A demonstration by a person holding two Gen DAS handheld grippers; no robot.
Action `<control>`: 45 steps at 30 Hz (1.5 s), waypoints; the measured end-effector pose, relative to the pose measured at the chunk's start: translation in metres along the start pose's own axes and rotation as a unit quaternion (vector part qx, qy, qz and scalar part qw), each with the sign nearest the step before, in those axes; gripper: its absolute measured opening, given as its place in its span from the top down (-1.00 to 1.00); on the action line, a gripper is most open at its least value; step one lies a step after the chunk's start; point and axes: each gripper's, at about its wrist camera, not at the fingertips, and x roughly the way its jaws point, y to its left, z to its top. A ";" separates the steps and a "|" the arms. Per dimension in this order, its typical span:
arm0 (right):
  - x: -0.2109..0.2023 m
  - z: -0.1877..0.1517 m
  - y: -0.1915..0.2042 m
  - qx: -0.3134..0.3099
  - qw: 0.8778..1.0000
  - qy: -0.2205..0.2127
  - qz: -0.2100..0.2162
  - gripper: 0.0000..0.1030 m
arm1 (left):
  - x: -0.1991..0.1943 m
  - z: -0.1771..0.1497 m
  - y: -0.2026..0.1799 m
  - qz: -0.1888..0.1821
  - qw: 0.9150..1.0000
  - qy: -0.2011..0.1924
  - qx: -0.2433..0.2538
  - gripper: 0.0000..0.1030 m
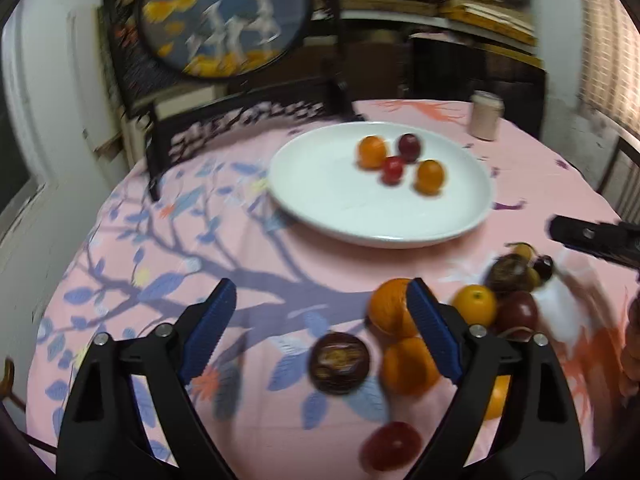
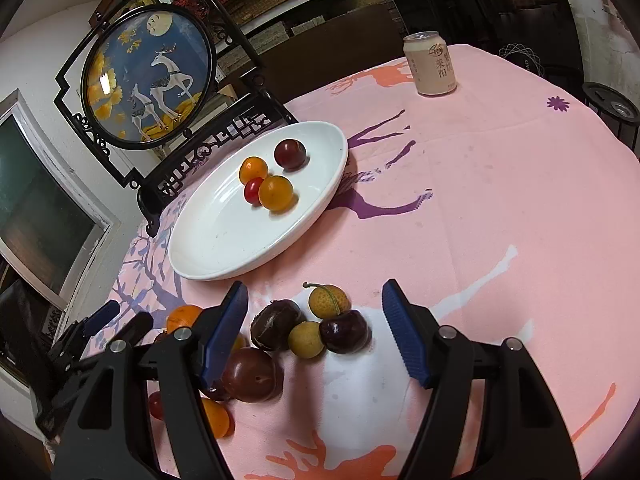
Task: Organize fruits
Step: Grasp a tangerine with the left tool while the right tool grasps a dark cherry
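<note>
Left gripper (image 1: pixel 320 320): blue-padded jaws spread wide, nothing between the pads; pointed down at the pink printed tablecloth (image 2: pixel 500 200). Its left finger (image 2: pixel 102 314) shows at the edge of the right wrist view.

Right gripper (image 2: pixel 316 330): jaws released and parted, straddling loose fruit without pressing on any.

Nearest, left wrist view (blurred):
- red fruit (image 1: pixel 394 446), low between the fingers;
- dark round fruit (image 1: pixel 340 363), kind not clear;
- two oranges (image 1: pixel 408 366), (image 1: pixel 390 312), partly behind the right finger;
- a third orange (image 1: pixel 475 306), just beside a dark plum (image 1: pixel 520 312).

Loose cluster on the cloth, right wrist view:
- large dark plum (image 2: pixel 252 374), touching the left finger's tip;
- dark brown fruit with a pale split (image 2: pixel 276 324);
- small yellow fruit (image 2: pixel 306 340);
- dark cherry (image 2: pixel 345 331), touching the yellow one;
- stemmed yellow speckled fruit (image 2: pixel 329 301), just behind.

Middle: white plate (image 2: pixel 224 256), beyond the cluster. On it, close together: two small orange fruits (image 2: pixel 276 193), (image 2: pixel 253 170); a small red fruit (image 2: pixel 253 190) between them; a dark plum (image 2: pixel 290 153) a little apart.

Far: drink can (image 2: pixel 430 63), upright near the table's far edge; round deer picture (image 2: pixel 148 76) in a black carved stand behind the plate.
</note>
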 end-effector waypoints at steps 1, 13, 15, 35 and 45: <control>0.000 0.000 0.000 0.000 1.000 0.000 0.000 -0.36 | 0.001 -0.001 -0.006 0.000 1.000 0.002 0.014 -0.82; -0.001 0.000 -0.004 0.005 1.000 0.003 -0.009 -0.36 | 0.018 -0.006 0.017 0.025 0.998 0.058 -0.020 -0.96; -0.001 0.001 -0.006 0.013 1.000 0.002 -0.009 -0.36 | 0.016 -0.010 0.025 0.031 0.997 0.065 -0.033 -0.96; 0.002 0.001 -0.009 0.030 0.999 0.017 0.003 -0.36 | 0.037 -0.005 -0.026 -0.035 0.995 0.075 0.060 -0.49; 0.003 -0.001 -0.011 0.026 0.999 0.030 0.000 -0.36 | 0.029 -0.006 -0.015 -0.051 0.996 0.068 0.034 0.10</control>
